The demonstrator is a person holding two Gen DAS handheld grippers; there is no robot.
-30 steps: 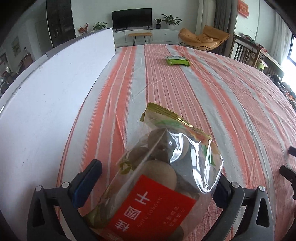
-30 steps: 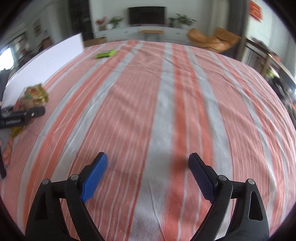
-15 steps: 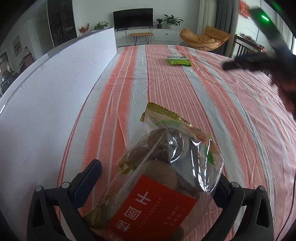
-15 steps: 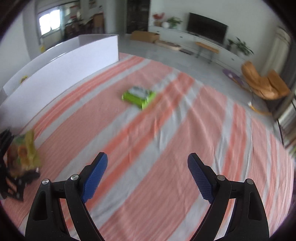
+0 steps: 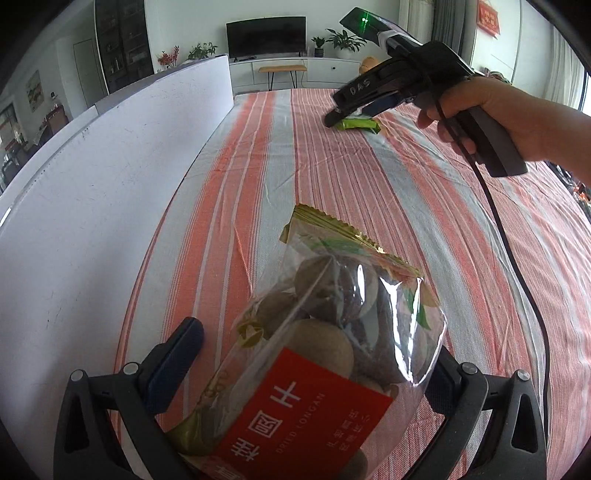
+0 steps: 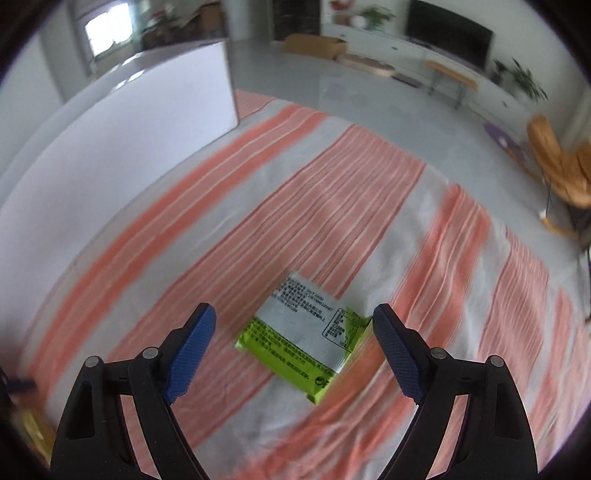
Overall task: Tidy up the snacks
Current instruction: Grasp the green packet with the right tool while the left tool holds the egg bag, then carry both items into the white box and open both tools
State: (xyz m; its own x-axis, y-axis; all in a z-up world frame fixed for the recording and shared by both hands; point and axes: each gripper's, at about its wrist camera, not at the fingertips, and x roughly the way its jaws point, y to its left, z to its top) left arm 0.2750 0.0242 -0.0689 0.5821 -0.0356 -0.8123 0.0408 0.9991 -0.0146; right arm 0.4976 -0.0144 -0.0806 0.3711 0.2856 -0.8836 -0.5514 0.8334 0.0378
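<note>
Striped orange-grey tablecloth (image 5: 351, 192); white board (image 5: 92, 206) along its edge; television (image 5: 266, 36); orange armchair (image 6: 557, 166).
</note>
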